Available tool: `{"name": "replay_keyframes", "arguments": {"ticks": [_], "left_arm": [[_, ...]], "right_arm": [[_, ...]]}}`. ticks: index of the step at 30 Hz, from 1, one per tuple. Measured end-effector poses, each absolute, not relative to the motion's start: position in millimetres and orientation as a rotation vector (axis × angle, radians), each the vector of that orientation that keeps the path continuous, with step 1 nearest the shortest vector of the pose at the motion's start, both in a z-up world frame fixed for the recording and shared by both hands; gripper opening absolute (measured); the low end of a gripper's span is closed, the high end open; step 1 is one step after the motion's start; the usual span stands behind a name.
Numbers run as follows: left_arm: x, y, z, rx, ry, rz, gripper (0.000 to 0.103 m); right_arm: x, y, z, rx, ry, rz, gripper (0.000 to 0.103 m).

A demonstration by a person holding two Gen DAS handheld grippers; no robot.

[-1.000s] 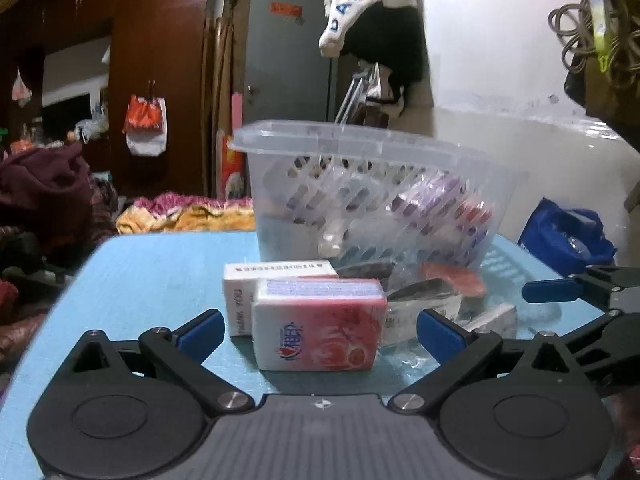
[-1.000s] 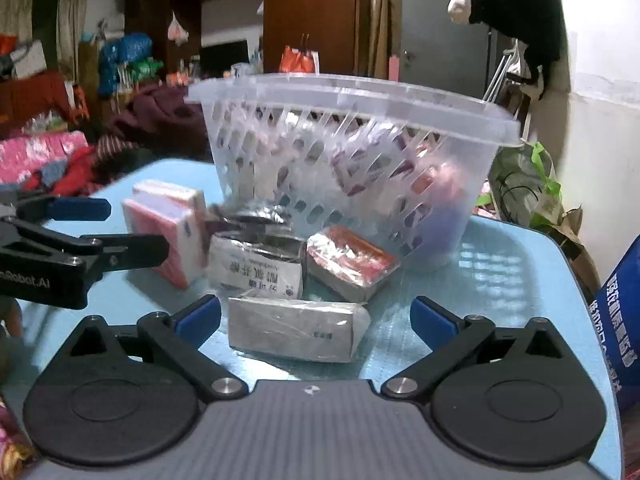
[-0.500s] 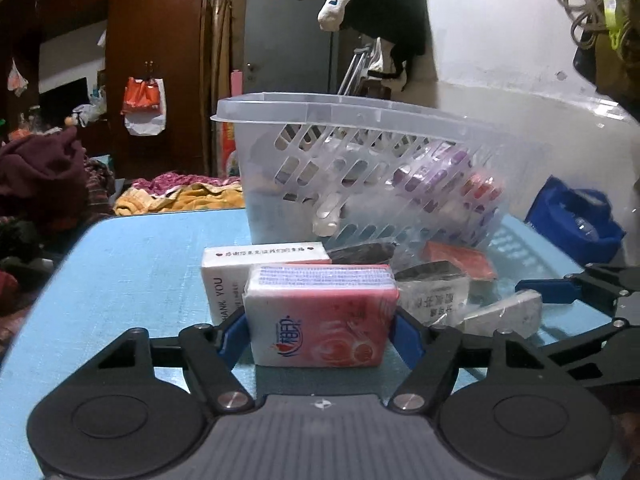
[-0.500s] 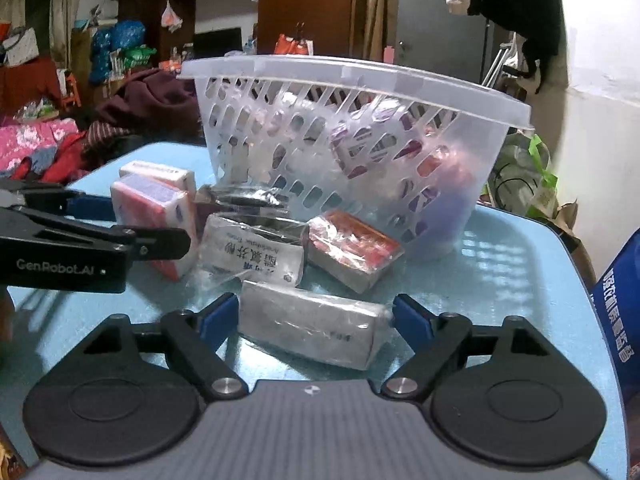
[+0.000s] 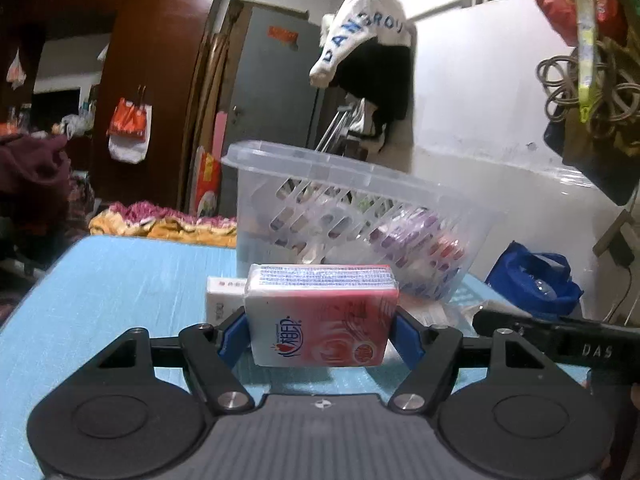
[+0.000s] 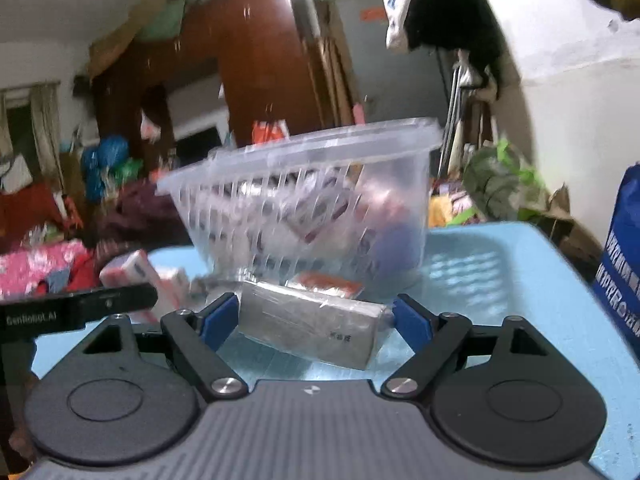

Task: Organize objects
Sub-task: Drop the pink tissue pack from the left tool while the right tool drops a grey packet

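Left wrist view is showing the left gripper [image 5: 322, 330] clamping a pink tissue pack [image 5: 320, 314], long axis crosswise, raised before the clear basket [image 5: 352, 216] on the blue table [image 5: 120, 280]. Right wrist view alone is showing the right gripper [image 6: 310, 320] tilting, pinching a silver packet [image 6: 310, 330] lying slantwise.

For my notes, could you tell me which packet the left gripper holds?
The pink tissue pack, clamped in the left gripper; the right gripper's is silver.
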State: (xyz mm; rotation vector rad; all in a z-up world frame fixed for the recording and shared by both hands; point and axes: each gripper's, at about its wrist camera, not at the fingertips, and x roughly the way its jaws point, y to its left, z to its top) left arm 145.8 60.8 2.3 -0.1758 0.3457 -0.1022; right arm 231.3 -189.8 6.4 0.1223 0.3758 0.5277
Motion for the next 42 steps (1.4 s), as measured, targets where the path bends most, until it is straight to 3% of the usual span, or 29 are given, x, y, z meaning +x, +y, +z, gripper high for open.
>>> {"name": "replay_keyframes", "arguments": {"ticks": [16,21,28,38,39,40,41,42], "left_arm": [[133.5,60.5,7.5,-0.138,0.262,-0.086,0.076],[139.9,62.2,47.1,-0.15,0.184,-0.113,0.076],[224.9,51.7,113.6,-0.127,0.23,-0.113,0.076],[286.1,58.3,98.0,-0.127,0.314,-0.015,0.076],[287.3,59.4,97.3,-0.129,0.308,-0.018,0.077],[289.4,60.0,96.9,-0.124,0.309,-0.008,0.084],[291.1,60.5,96.5,-0.117,0.314,0.01,0.098],[290.7,60.7,96.6,-0.115,0.313,0.026,0.103]], "right_arm": [[222.9,-190.8,9.2,0.112,0.297,0.57,0.086],[211.1,-189.7,47.1,0.09,0.18,0.593,0.086],[286.2,-159.9,117.9,-0.086,0.128,0.491,0.086],[343.4,-156.0,98.8,-0.077,0.242,0.499,0.086],[343.0,-156.8,97.7,-0.081,0.245,0.501,0.087],[341.4,-156.1,96.7,-0.092,0.244,0.498,0.092],[341.2,-155.5,96.0,-0.102,0.245,0.491,0.098],[338.8,-154.8,96.6,-0.108,0.237,0.471,0.103]]}}
